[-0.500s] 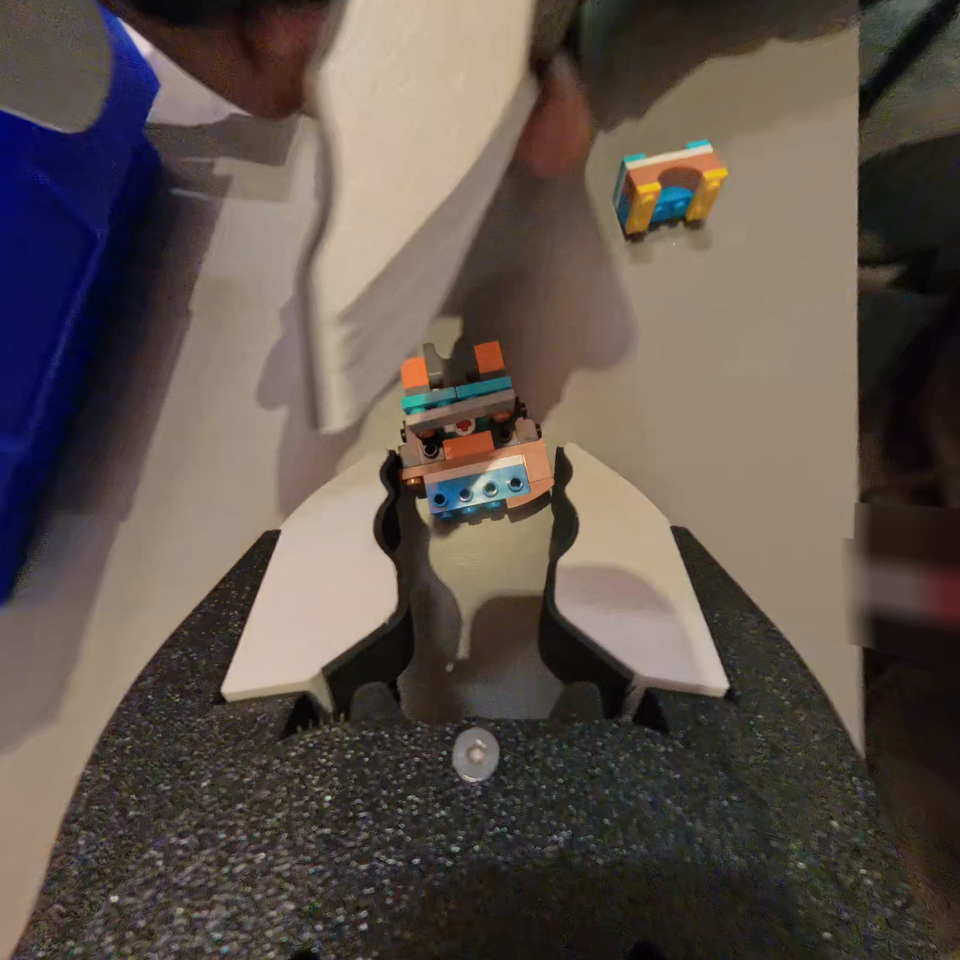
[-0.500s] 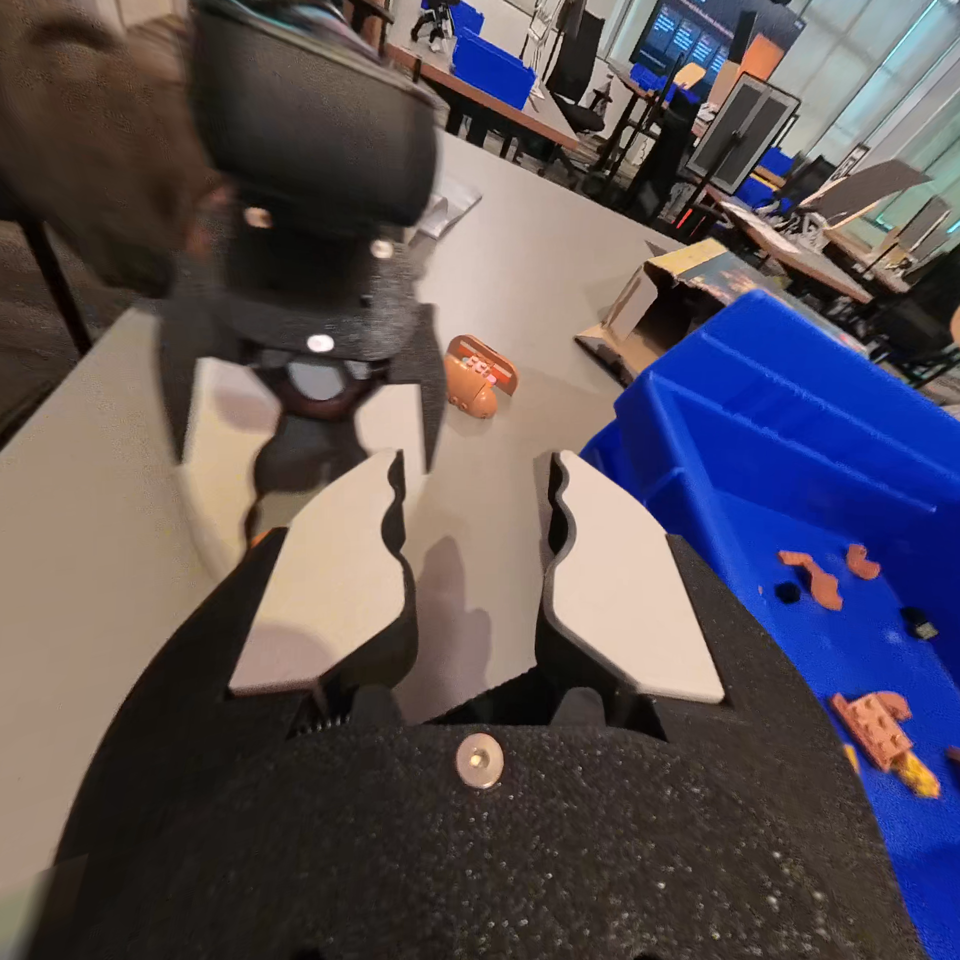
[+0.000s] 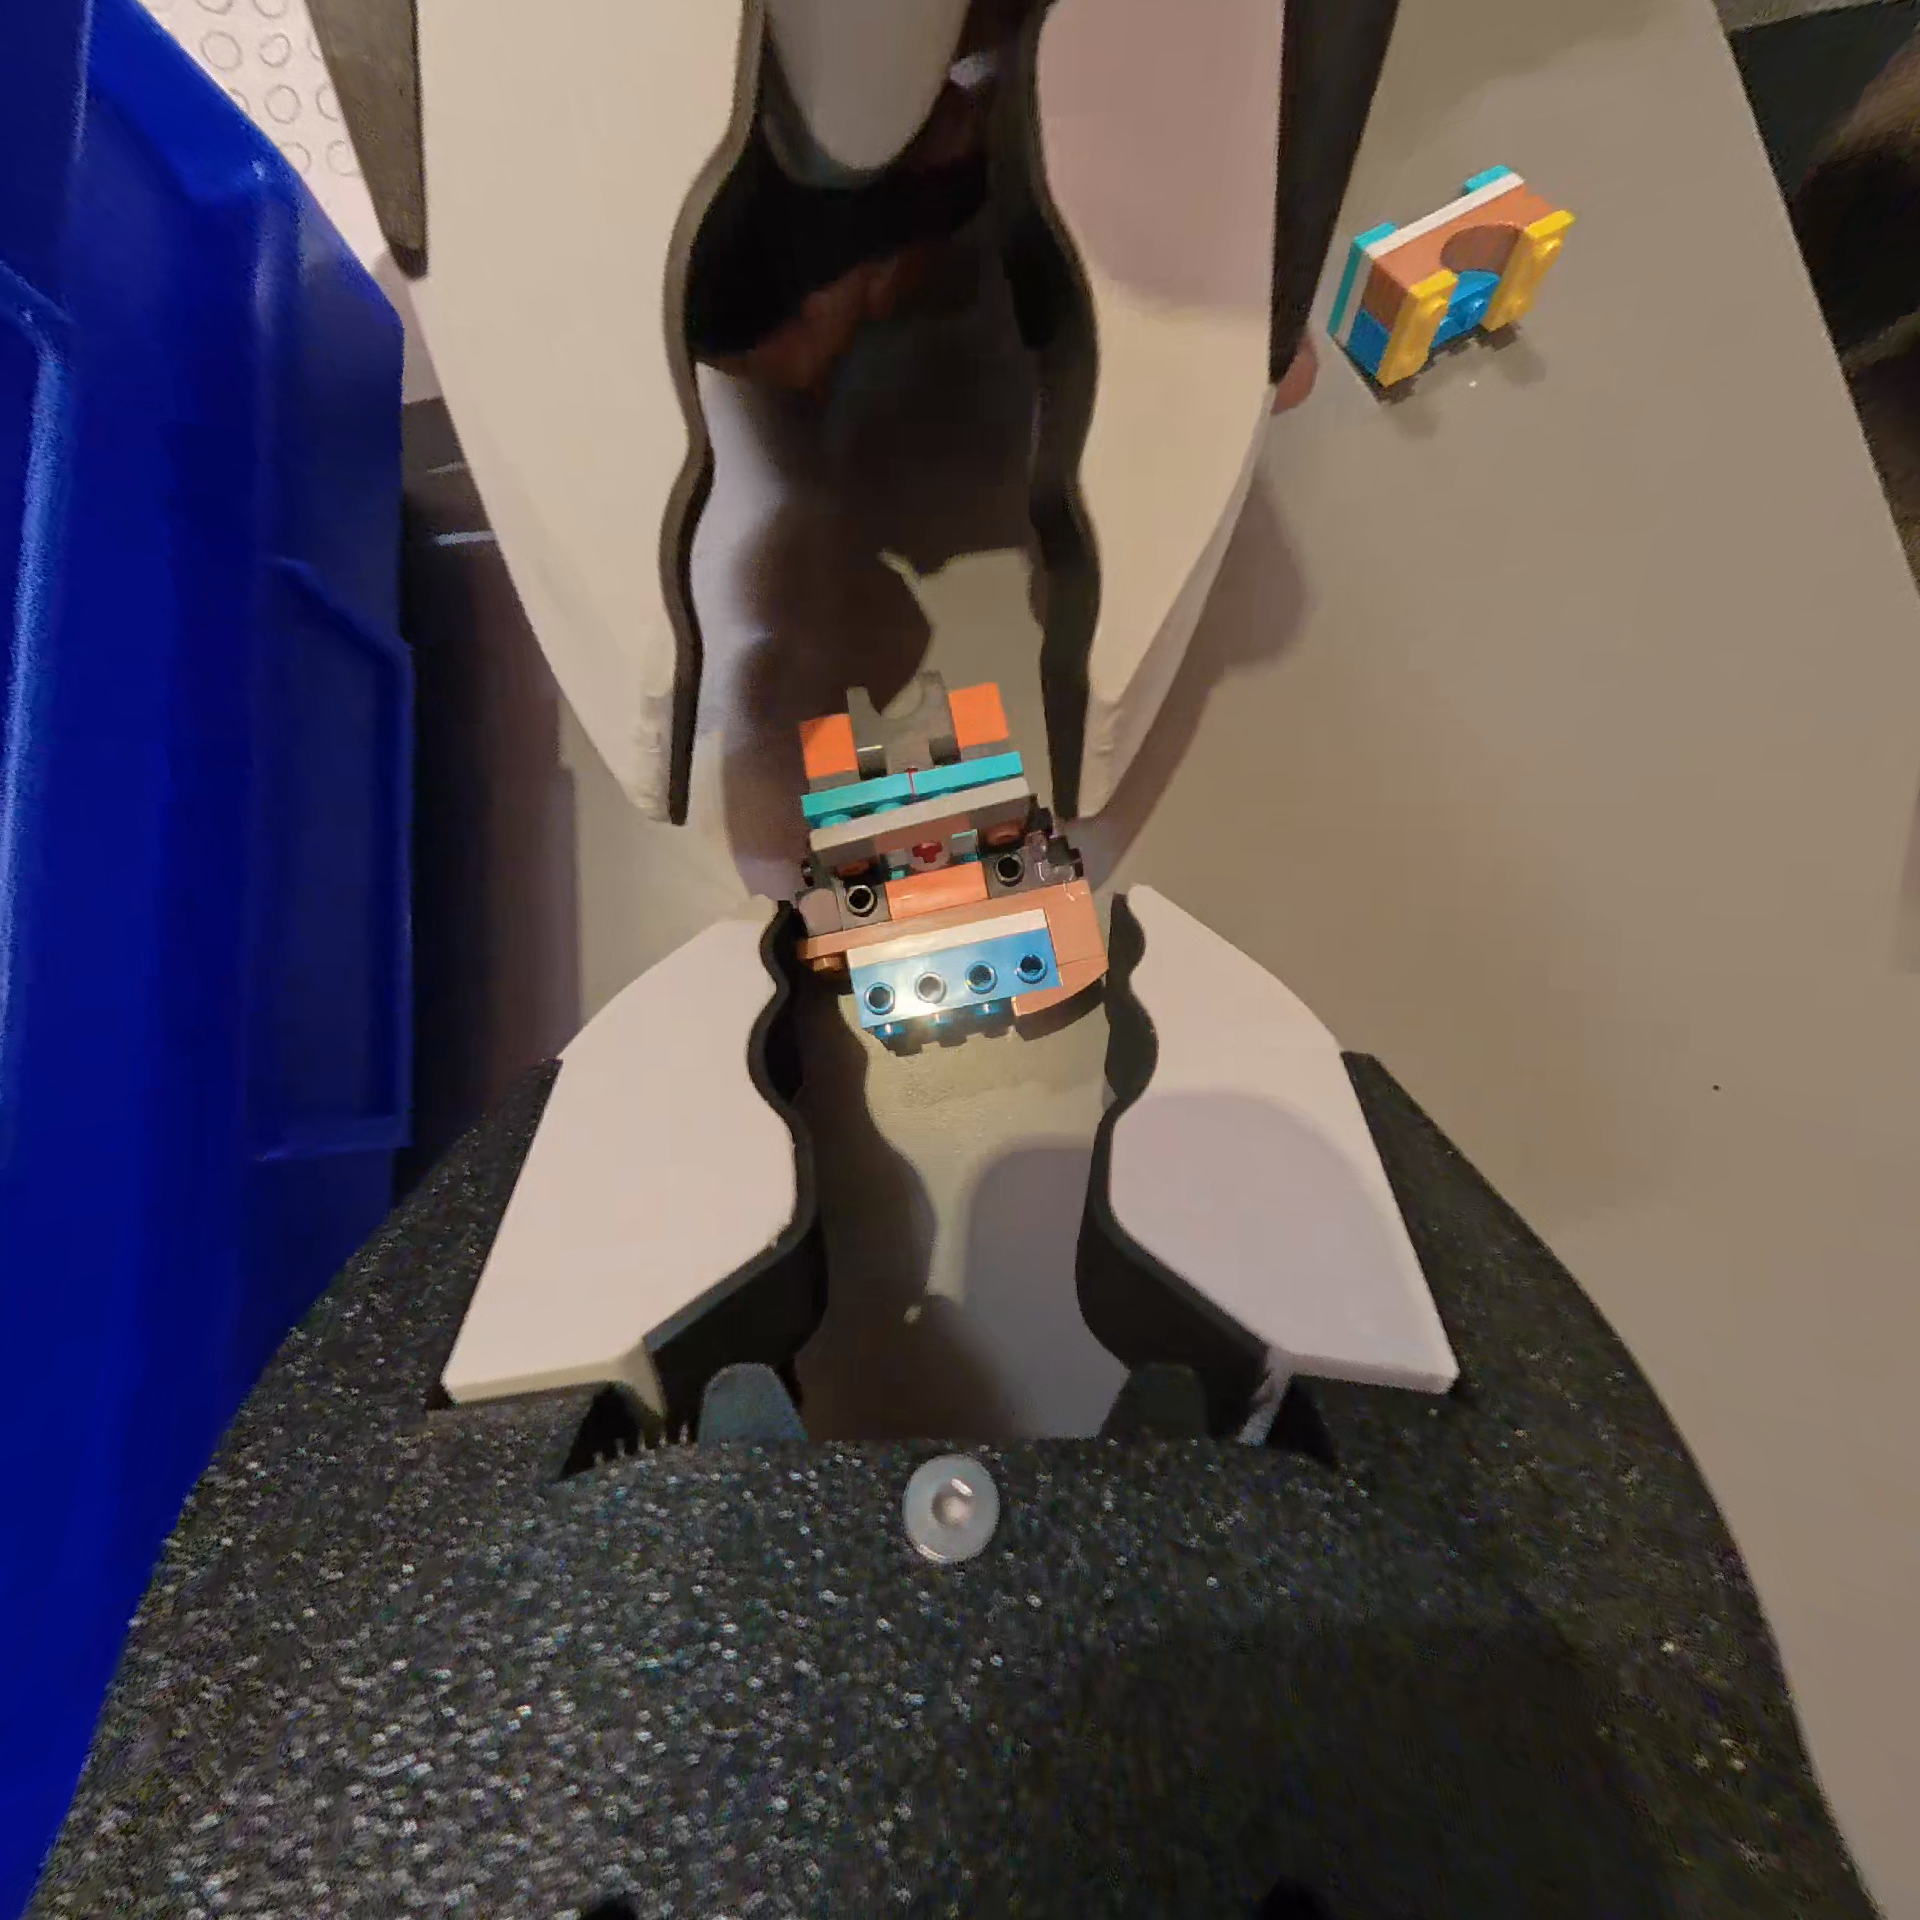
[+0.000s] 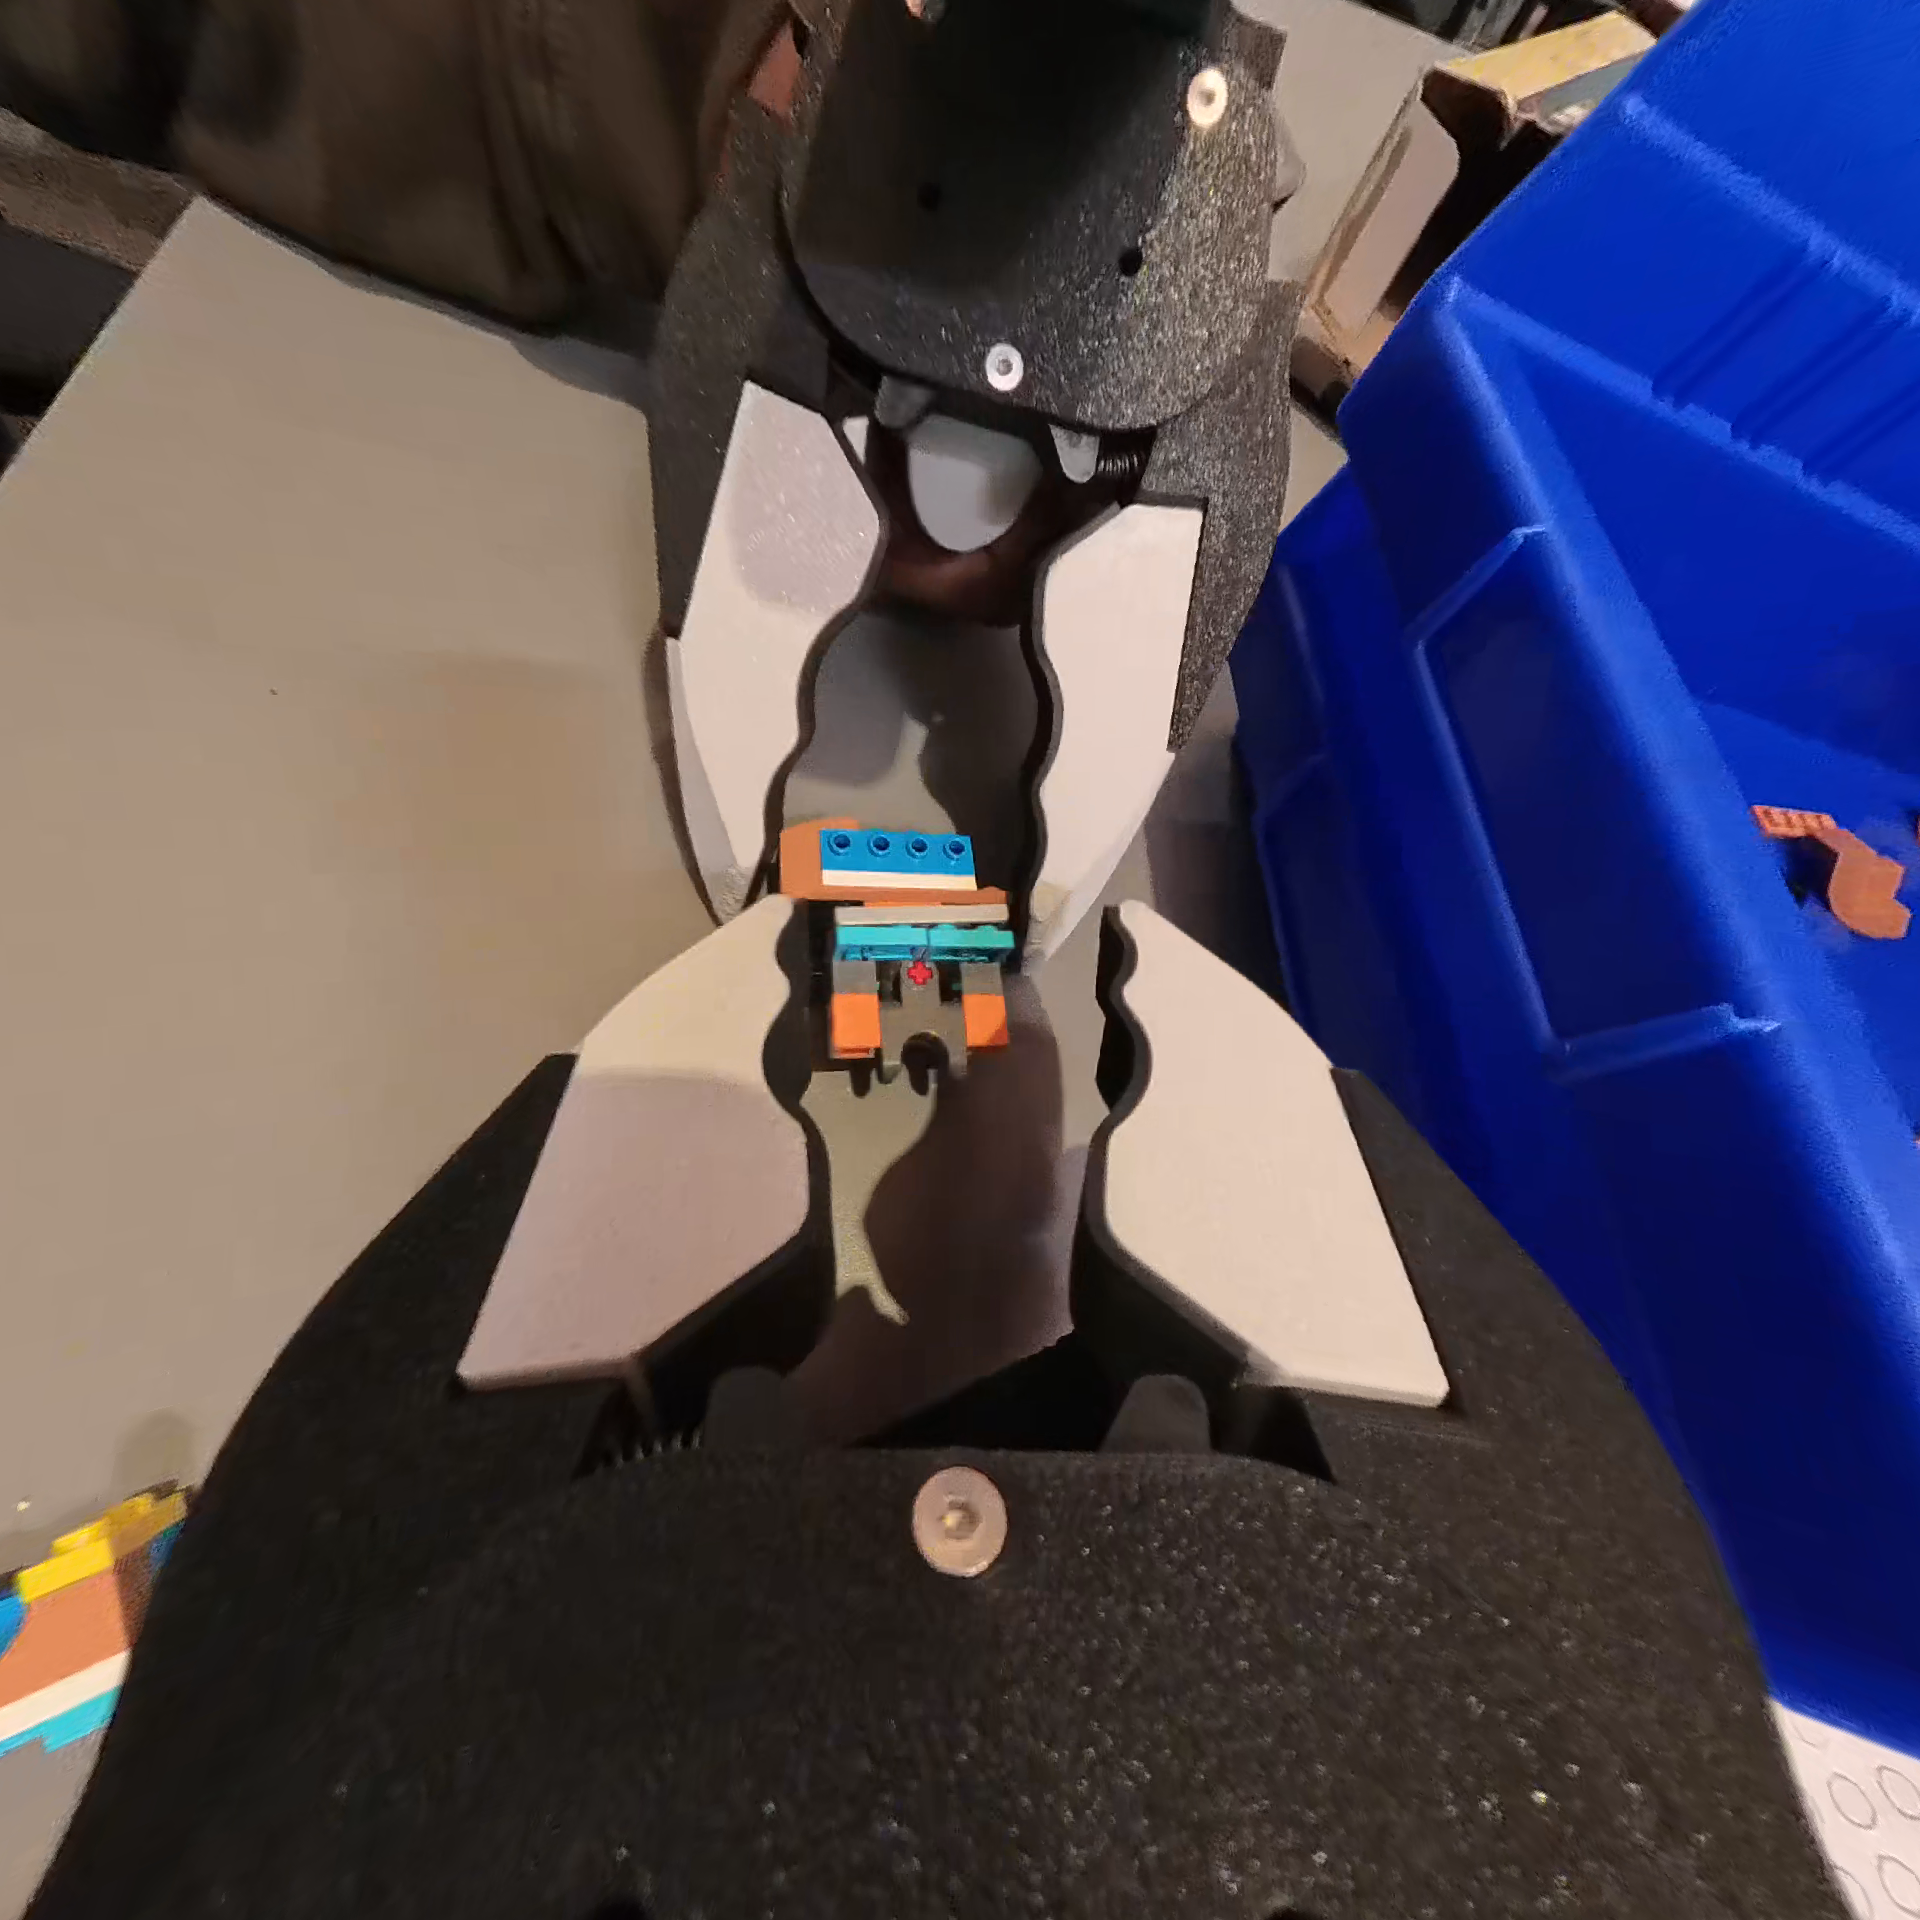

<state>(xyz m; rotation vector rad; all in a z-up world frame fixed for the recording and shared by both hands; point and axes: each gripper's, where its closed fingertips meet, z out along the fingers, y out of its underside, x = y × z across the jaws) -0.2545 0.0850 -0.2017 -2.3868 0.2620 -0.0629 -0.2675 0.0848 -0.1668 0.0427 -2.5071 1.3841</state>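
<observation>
A small brick model (image 3: 935, 894) of orange, teal, grey and blue pieces lies on the grey table (image 3: 1507, 935). My left gripper (image 3: 948, 925) is open, and its fingertips flank the model's blue end. My right gripper (image 3: 878, 821) faces it from the far side, also open, with its fingertips beside the model's orange end. In the right wrist view the model (image 4: 909, 956) lies between my right gripper's (image 4: 945, 935) fingertips, with the left gripper (image 4: 888, 914) opposite. Neither gripper is closed on the model.
A large blue bin (image 3: 187, 727) stands close on one side and holds loose brown pieces (image 4: 1849, 883). A second small build (image 3: 1444, 286) of yellow, brown and blue bricks sits on the table farther off. A cardboard box (image 4: 1475, 125) lies behind the bin. Less than 4 cm separates the two grippers' tips.
My right gripper has swung down and round to face the left gripper, and its open fingers now flank the model's far end. The left gripper stays open at the model.
</observation>
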